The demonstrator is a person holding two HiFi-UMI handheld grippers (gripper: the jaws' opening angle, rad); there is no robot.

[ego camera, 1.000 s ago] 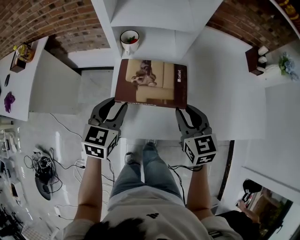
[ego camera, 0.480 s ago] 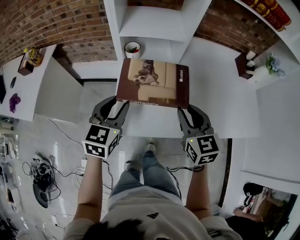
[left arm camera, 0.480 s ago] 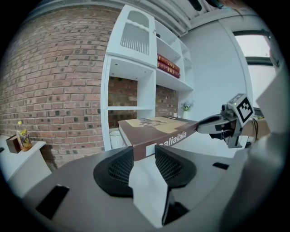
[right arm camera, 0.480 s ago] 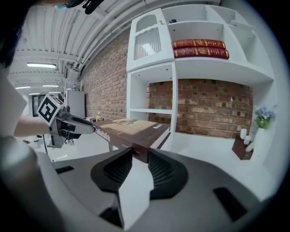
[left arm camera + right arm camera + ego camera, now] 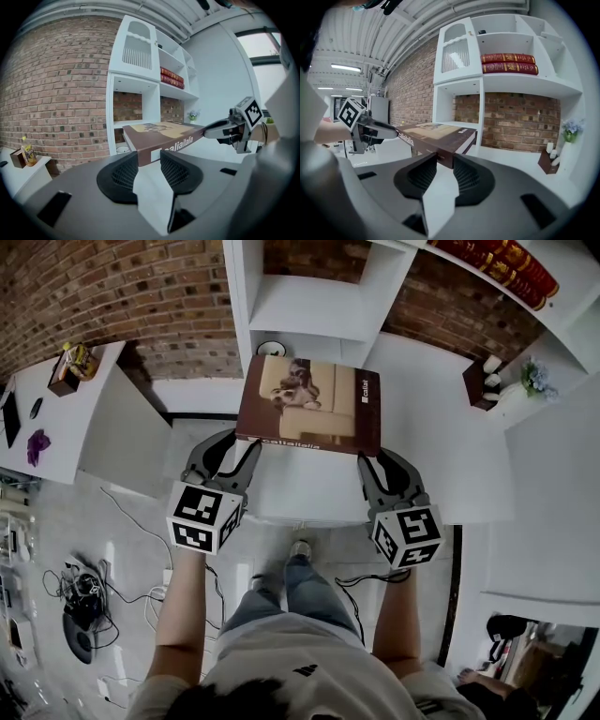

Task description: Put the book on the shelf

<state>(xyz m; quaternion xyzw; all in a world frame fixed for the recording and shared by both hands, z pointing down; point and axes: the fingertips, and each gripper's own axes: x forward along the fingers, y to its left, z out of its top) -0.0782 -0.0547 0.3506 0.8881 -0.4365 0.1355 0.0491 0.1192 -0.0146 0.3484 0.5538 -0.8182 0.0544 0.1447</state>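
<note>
Bottle (image 5: 27, 151) stands on the side table (image 5: 103, 427), far left. Your left gripper (image 5: 234, 444) pinches the book (image 5: 309, 404) at its near left corner, jaws pressed onto it. The book hangs level, cover up, above the white table (image 5: 450, 427), in front of the shelf (image 5: 319, 310) and not yet on it. A cup (image 5: 272, 348) shows just past its far edge. Your right gripper (image 5: 375, 462) pinches the near right corner the same way. Red books (image 5: 506, 263) lie on an upper board, far right.
</note>
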